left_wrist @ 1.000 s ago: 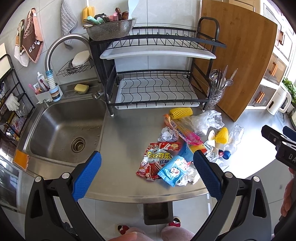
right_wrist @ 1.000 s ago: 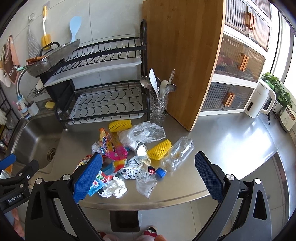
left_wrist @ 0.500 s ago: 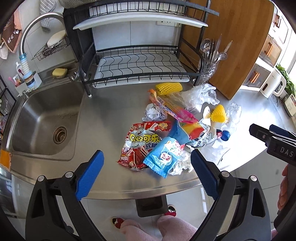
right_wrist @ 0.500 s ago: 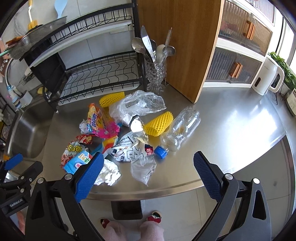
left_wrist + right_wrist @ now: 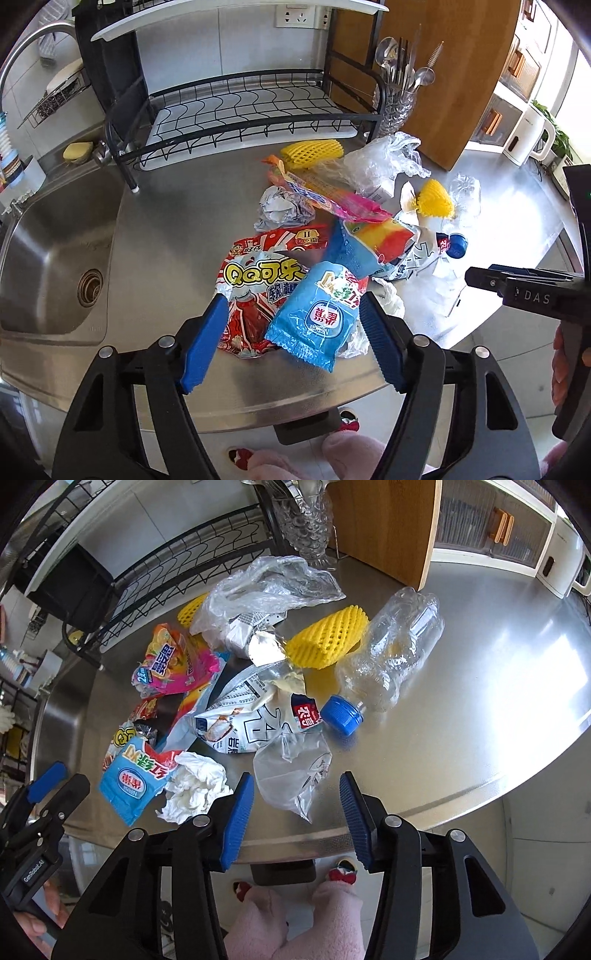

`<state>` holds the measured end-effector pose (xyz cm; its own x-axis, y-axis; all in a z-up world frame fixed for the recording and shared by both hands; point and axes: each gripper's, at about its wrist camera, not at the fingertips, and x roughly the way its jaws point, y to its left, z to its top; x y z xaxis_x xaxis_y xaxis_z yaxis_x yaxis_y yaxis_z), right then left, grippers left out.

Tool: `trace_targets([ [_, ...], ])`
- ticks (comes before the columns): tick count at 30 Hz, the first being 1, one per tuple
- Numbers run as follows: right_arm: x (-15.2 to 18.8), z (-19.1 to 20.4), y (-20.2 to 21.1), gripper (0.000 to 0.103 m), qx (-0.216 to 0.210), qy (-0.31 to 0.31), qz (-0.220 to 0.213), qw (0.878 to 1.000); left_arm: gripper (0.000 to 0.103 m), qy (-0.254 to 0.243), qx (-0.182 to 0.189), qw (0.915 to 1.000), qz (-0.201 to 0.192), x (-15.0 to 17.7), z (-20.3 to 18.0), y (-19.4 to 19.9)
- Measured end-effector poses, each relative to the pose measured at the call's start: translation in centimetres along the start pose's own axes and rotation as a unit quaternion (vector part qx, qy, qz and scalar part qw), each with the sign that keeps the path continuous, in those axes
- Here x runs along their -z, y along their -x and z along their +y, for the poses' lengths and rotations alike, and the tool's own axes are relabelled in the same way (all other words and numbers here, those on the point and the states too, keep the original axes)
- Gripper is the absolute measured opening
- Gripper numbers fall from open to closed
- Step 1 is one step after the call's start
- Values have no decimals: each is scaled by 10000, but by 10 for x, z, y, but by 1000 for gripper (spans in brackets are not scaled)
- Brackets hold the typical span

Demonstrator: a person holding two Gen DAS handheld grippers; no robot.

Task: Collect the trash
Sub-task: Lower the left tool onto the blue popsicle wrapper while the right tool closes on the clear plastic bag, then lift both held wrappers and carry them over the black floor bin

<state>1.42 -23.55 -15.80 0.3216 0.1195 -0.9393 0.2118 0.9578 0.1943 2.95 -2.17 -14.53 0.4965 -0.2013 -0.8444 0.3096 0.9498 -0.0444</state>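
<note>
A pile of trash lies on the steel counter (image 5: 166,229). My left gripper (image 5: 291,306) is open, its blue pads on either side of a light-blue snack wrapper (image 5: 314,317) that overlaps a red wrapper (image 5: 255,288). My right gripper (image 5: 297,790) is open just in front of a clear plastic film wrapper (image 5: 295,771). Beside it lie a crumpled white tissue (image 5: 195,790), a white printed wrapper (image 5: 255,716), a clear bottle with a blue cap (image 5: 391,661), yellow foam nets (image 5: 328,635), a clear plastic bag (image 5: 269,587) and a pink wrapper (image 5: 173,664).
A black dish rack (image 5: 240,110) stands behind the pile, with a glass cutlery holder (image 5: 399,103) and a wooden board (image 5: 443,74) to its right. The sink (image 5: 55,251) is at the left. A white kettle (image 5: 528,136) stands far right. The counter's front edge is close below both grippers.
Both grippers have moved down and forward to the pile. Their jaws have narrowed around the light-blue wrapper and the clear film wrapper.
</note>
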Motion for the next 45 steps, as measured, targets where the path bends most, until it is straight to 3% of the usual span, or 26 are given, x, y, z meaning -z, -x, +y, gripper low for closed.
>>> trace_targets([
  [7, -2, 2, -15, 49, -27, 56, 24, 10000, 69, -203, 111, 9996, 173, 4, -4, -21],
  [12, 0, 1, -26, 47, -21, 53, 97, 9999, 69, -216, -126, 9994, 231, 5, 0, -35],
  [16, 0, 1, -36, 45, -38, 57, 170, 9998, 67, -78, -82, 9994, 332, 5, 9, -43],
  [20, 2, 0, -42, 38, -35, 59, 183, 9998, 57, -122, -59, 9989, 447, 8, 7, -50],
  [24, 1, 0, -42, 34, 0, 98, 134, 9999, 39, -12, -10, 9986, 527, 9, 9, -54],
  [33, 0, 5, -44, 26, 32, 187, -23, 9998, 15, 99, 69, 9982, 587, 9, 14, -58],
  [45, 1, 14, -42, 21, -41, 212, -180, 9996, 4, 170, 242, 9983, 497, 7, 16, -54],
])
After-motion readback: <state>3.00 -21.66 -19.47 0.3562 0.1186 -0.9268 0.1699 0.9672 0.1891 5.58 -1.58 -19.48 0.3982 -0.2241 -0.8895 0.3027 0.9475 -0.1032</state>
